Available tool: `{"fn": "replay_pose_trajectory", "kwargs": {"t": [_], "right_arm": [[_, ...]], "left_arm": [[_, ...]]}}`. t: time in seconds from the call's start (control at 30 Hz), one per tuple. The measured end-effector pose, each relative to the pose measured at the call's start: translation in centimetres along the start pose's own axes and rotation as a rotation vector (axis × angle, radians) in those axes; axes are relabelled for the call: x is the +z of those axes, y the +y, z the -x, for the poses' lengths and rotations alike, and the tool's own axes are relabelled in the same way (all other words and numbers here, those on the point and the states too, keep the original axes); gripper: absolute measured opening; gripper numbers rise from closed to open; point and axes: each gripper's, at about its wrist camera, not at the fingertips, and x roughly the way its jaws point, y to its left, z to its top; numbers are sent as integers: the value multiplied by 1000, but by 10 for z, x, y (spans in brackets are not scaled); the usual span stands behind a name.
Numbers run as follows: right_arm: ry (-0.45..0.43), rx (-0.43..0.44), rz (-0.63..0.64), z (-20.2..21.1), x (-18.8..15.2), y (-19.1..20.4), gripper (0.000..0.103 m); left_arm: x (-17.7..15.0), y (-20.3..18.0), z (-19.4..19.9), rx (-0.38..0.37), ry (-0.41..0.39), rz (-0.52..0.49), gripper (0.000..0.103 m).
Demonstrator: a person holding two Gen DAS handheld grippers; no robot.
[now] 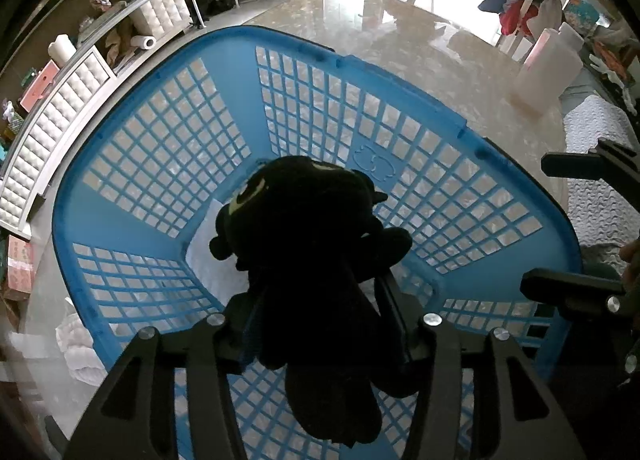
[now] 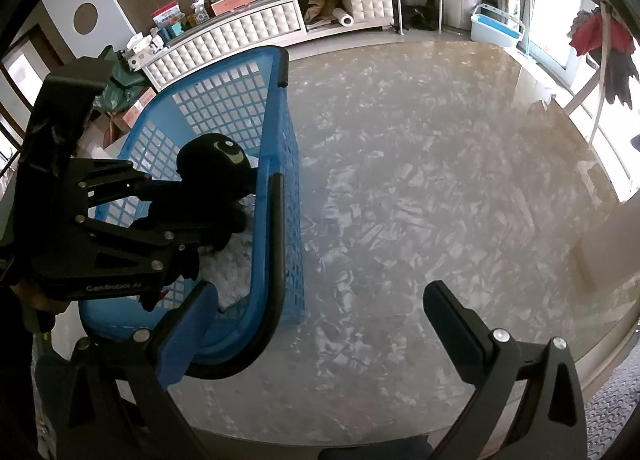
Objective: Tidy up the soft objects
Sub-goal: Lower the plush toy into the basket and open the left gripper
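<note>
While the left hand-held gripper (image 1: 316, 324) pinches a black plush (image 1: 308, 244) above the blue basket (image 1: 168, 155) at frame centre, the right hand-held gripper (image 2: 320, 324) hangs spread over the table (image 2: 420, 179), lower right.

Basket on the counter, toy held above it

The plush toy (image 1: 316, 260) hangs over the basket (image 1: 160, 147), which stands on the counter (image 2: 440, 179); a white cloth (image 1: 212, 260) lies inside on its floor, and the right gripper (image 2: 320, 324) sits just right of the basket's near corner
</note>
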Motion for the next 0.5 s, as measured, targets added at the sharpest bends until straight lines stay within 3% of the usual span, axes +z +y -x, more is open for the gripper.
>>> {"fn": "replay_pose_trajectory", "kwargs": {"t": [0.2, 0.4, 0.5], "right_arm": [[-1, 10, -11, 0, -1, -2, 103], [-3, 26, -15, 5, -2, -2, 103], [-9, 33, -15, 9, -5, -2, 103]], "left_arm": [[2, -1, -1, 12, 5, -3, 52], [0, 2, 2, 55, -8, 15, 69], [-2, 4, 5, 73, -10, 25, 71]]}}
